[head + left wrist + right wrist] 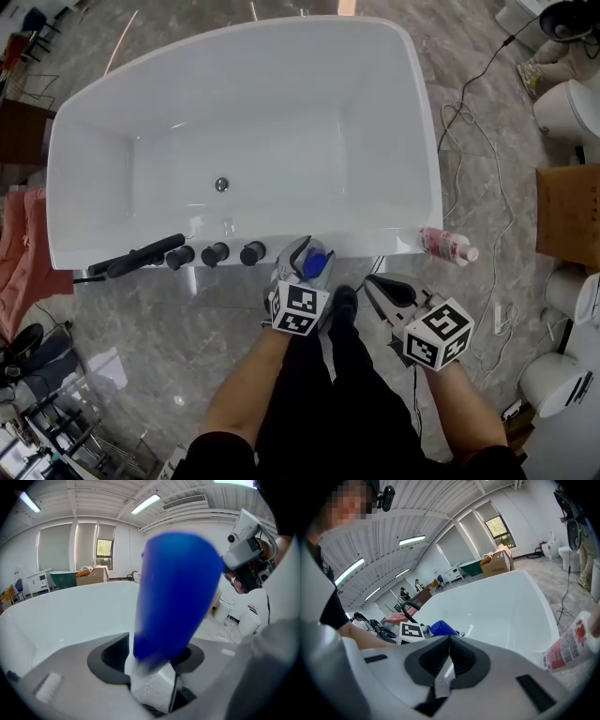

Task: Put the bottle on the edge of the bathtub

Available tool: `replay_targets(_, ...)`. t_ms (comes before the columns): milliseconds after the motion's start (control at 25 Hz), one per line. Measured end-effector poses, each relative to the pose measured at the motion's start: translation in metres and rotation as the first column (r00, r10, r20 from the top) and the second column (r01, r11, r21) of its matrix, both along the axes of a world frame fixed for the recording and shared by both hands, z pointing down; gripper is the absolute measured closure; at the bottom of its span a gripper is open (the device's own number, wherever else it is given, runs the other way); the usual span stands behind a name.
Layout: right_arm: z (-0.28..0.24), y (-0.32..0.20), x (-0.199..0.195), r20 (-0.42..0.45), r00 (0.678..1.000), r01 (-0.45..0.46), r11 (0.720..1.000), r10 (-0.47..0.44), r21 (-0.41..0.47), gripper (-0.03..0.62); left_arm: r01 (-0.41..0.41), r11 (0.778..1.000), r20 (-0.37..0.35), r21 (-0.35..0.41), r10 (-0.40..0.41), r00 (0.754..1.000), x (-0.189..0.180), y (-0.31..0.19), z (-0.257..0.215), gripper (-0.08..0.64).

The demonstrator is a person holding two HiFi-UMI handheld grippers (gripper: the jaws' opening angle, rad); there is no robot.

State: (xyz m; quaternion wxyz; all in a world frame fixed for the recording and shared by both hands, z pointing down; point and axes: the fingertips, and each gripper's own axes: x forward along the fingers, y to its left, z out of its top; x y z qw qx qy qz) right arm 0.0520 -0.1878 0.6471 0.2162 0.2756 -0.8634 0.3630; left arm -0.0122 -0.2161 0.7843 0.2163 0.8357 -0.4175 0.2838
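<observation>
A blue bottle [316, 264] stands at the near rim of the white bathtub [375, 242], just right of the black tap knobs. My left gripper [312, 255] is around it with the jaws wide. In the left gripper view the bottle [176, 597] fills the middle, leaning a little, and a thin gap shows beside the left pad, so the left gripper [152, 658] is open. My right gripper [377, 282] hangs shut and empty over the floor, short of the rim; in its own view the right gripper [450, 641] has its pads meeting, with the blue bottle [442, 628] beyond.
A pink-and-white bottle [447, 246] lies at the tub's near right corner. Black tap knobs [216, 253] and a hand shower [141, 257] sit on the near rim to the left. Cables [469, 131], a cardboard box [567, 216] and toilets [567, 108] stand at the right.
</observation>
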Motion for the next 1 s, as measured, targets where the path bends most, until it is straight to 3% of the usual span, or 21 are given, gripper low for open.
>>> replay_targets(240,-0.035,-0.003,-0.004,0.036,0.999,-0.003,0.999,0.002,0.037,0.58,-0.021,1.0,0.014,0.01,0.021,1.0,-0.001,0.003,-0.037,0.344)
replay_targets(1000,-0.116,0.012,0.022,0.108,0.994,-0.005,0.995,-0.006,0.097,0.58,0.043,0.997,-0.015,0.061,-0.042,0.999,-0.006,0.025,-0.164,0.345)
